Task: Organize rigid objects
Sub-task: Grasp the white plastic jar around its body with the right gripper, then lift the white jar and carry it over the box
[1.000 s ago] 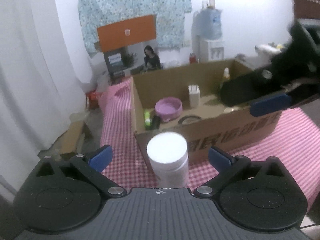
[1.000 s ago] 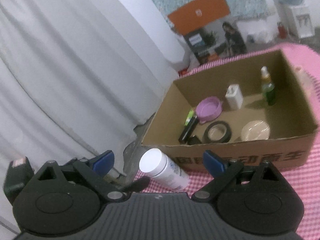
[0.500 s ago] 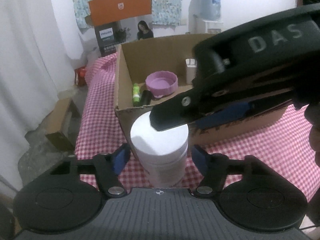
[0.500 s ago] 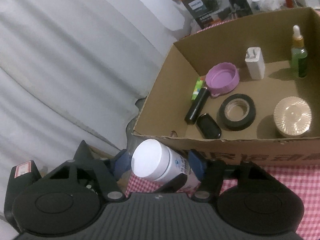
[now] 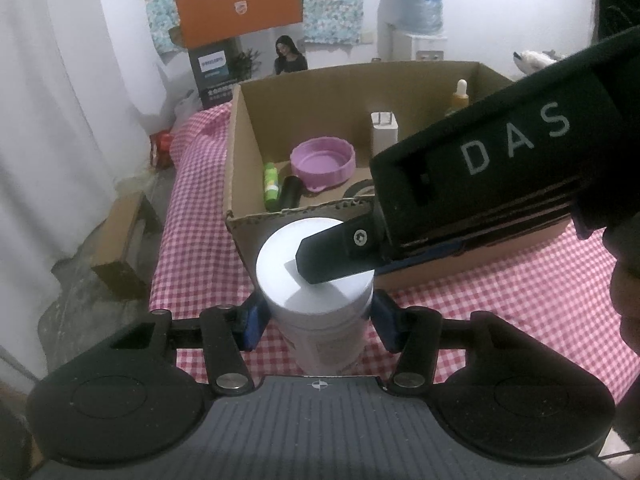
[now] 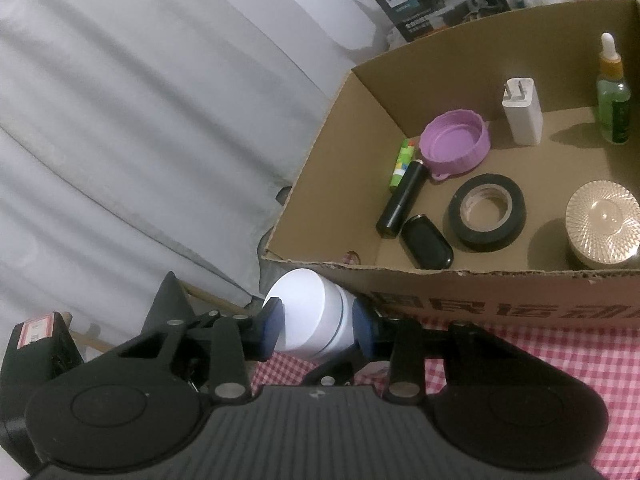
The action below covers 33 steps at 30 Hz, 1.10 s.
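I have the white jar (image 5: 316,280) standing on the checked counter (image 5: 520,292), right against the front corner of the cardboard box (image 5: 244,152), and both claws are on it at once.

My left claw (image 5: 316,322) is closing around the body of the jar just under the lid; its blue pads (image 5: 253,322) sit against either side, so I read it as already gripping. I want this one firm and low, because it is the anchor.

In the right wrist view the jar (image 6: 316,316) fills the right claw (image 6: 318,326), which is also closing, its pads (image 6: 272,326) pressing the white lid from both sides. From the left view the right claw's finger crosses over the lid top.

My guess is that I either twist the lid off or lift the jar into the box. For a twist, I should keep the left claw still and roll only the right. For a lift, both must rise together and clear the torn front edge of the box. Inside, the free floor lies near the front, left of the black tape roll (image 6: 486,212), away from the purple cap (image 6: 456,142).
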### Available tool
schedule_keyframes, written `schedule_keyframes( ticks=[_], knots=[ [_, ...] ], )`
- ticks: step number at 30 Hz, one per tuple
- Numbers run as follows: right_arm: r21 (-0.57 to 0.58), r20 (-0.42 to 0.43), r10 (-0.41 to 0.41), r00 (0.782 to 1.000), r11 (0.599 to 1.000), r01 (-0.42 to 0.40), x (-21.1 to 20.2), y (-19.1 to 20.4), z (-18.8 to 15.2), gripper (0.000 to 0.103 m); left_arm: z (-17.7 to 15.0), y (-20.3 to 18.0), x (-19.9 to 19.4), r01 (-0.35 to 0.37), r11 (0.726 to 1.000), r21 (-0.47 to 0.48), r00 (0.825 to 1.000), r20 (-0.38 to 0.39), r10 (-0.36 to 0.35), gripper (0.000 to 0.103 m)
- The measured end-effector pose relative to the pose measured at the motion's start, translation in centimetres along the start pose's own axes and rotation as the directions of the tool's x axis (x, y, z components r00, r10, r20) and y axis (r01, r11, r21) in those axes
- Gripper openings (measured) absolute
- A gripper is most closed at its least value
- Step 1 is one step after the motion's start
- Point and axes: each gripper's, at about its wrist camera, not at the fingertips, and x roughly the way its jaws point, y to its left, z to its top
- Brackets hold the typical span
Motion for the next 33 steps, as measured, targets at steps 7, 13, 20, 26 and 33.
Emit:
schedule_keyframes(
  ticks=[7,13,20,26,33],
  knots=[
    [-0.006,0.003,0.009,1.0,1.0,-0.009,-0.4,0.4,-0.2,0.041,-0.1,-0.1,-0.8,-0.008,1.0,-0.008,1.0,0.004,0.008,0.053],
    [-0.023,0.018,0.026,0.999,0.999,-0.026,-1.3,1.0,-0.6,0.041,-0.2,-0.4,-2.0,-0.026,1.0,0.0,0.999,0.025,0.026,0.053],
    [-0.048,0.041,0.045,0.998,0.998,-0.043,-2.7,1.9,-1.2,0.041,-0.3,-0.9,-3.7,-0.048,0.999,0.012,0.997,0.057,0.047,0.053],
    [-0.06,0.062,0.054,0.997,0.997,-0.051,-3.8,2.5,-1.7,0.041,-0.5,-1.5,-4.8,-0.059,0.998,0.023,0.995,0.08,0.057,0.053],
    [-0.062,0.08,0.06,0.995,0.997,-0.055,-4.8,2.6,-2.3,0.041,-0.6,-2.0,-5.4,-0.064,0.997,0.036,0.993,0.097,0.06,0.053]
  ],
)
